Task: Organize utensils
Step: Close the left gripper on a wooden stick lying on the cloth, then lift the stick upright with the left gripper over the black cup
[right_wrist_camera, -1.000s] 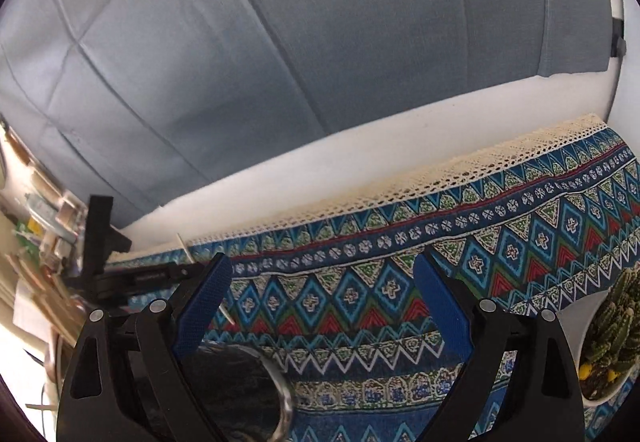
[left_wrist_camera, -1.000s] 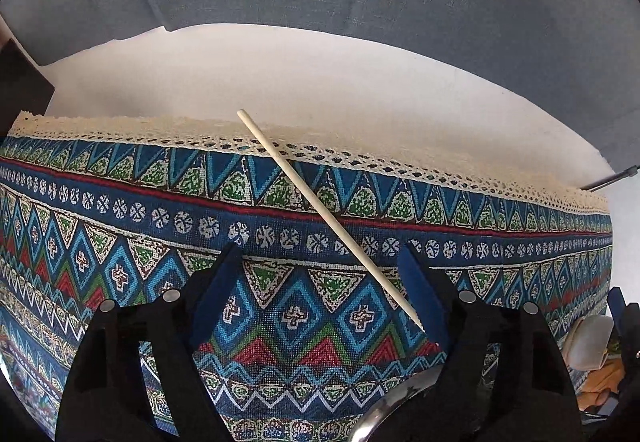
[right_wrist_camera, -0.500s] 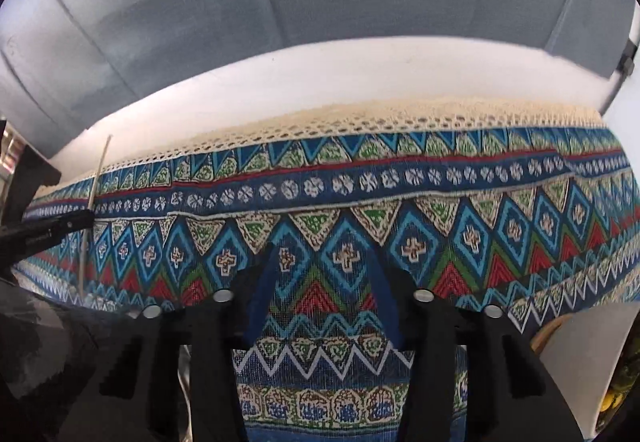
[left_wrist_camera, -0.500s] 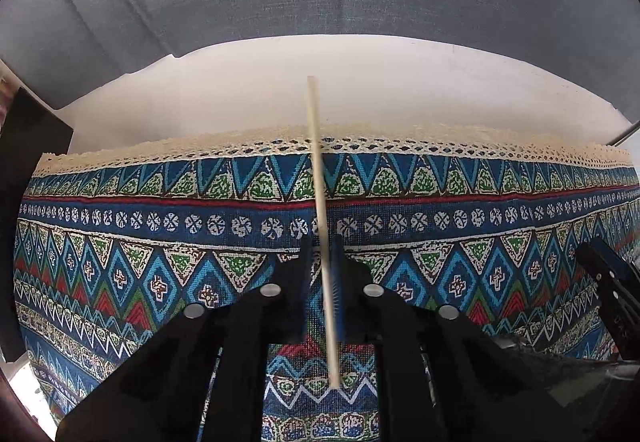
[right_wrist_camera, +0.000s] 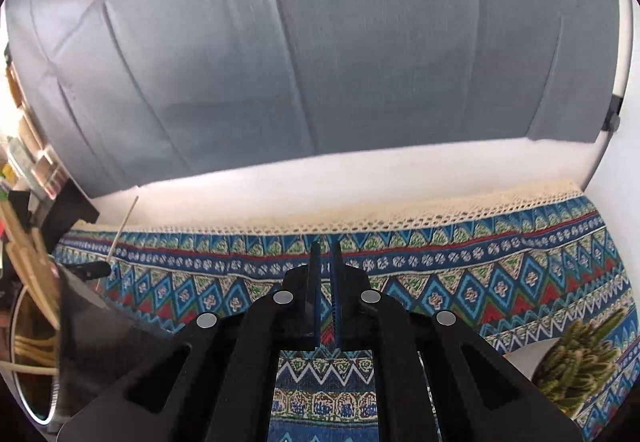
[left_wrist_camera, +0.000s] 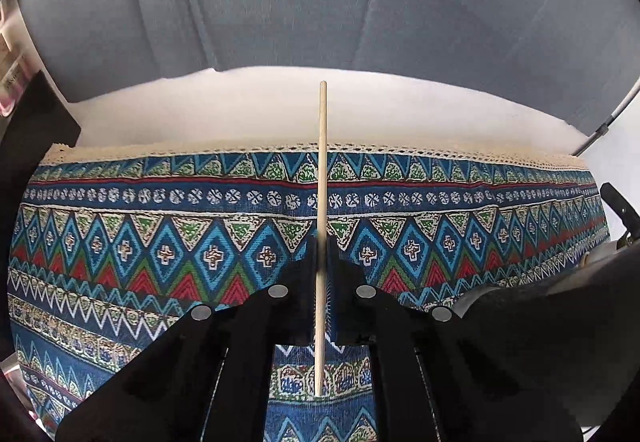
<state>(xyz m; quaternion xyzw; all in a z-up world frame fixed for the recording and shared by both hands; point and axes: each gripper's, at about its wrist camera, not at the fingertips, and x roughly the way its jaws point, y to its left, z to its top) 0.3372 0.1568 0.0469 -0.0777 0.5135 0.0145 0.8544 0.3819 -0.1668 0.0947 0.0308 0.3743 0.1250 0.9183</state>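
Left gripper: jaws pressed onto a single wooden chopstick, which passes between the blue pads and runs straight ahead along the fingers, its far tip reaching over the cream lace edge of the patterned tablecloth and its near end projecting back behind the pads. The chopstick is clear of the cloth (held above it, not resting). Right gripper: jaws drawn almost together with only a thin slit between the pads, nothing seen between them. In the right wrist view the same chopstick appears at the far left as a thin pale stick, slanting upward from the dark tip of the left gripper. At that view's left edge stands a round metal-rimmed container with pale sticks leaning in it; their exact kind cannot be determined. A small cactus in a white pot sits at lower right on the cloth. A grey fabric backdrop closes the scene behind the white table edge.
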